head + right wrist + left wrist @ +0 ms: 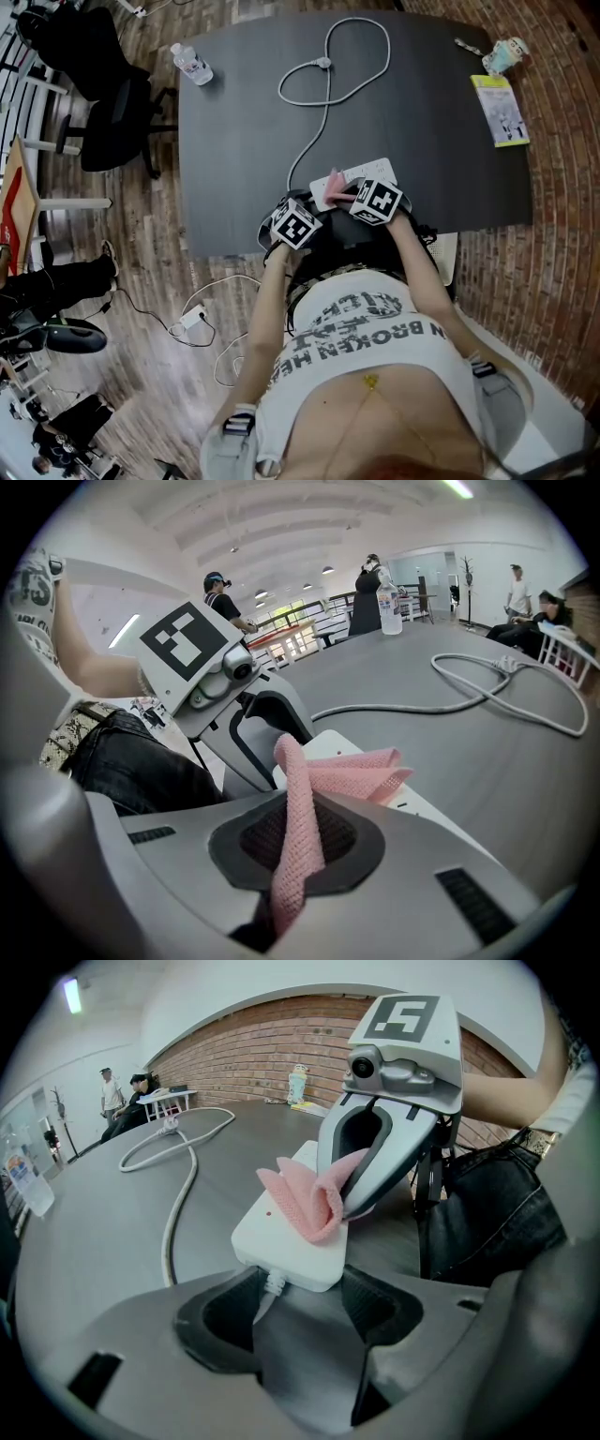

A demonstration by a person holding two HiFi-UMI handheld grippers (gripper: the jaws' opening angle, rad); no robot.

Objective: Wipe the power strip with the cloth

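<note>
A white power strip (pixel 367 172) lies at the near edge of the dark table (pixel 244 141). Its white cable (pixel 328 89) loops away toward the far side. My left gripper (pixel 309 214) clasps the strip's cable end (pixel 281 1241) between its widely spread jaws (pixel 295 1288). My right gripper (pixel 354 195) is shut on a pink cloth (pixel 298 817). The cloth's free folds (pixel 305 1199) rest on top of the strip (pixel 342 747). The two grippers face each other across the strip, close together.
A water bottle (pixel 191 64) lies at the table's far left. A booklet (pixel 502 110) and a small cup (pixel 503 54) sit at the far right. A black office chair (pixel 112 122) stands left of the table, and cables and an adapter (pixel 192 317) lie on the floor.
</note>
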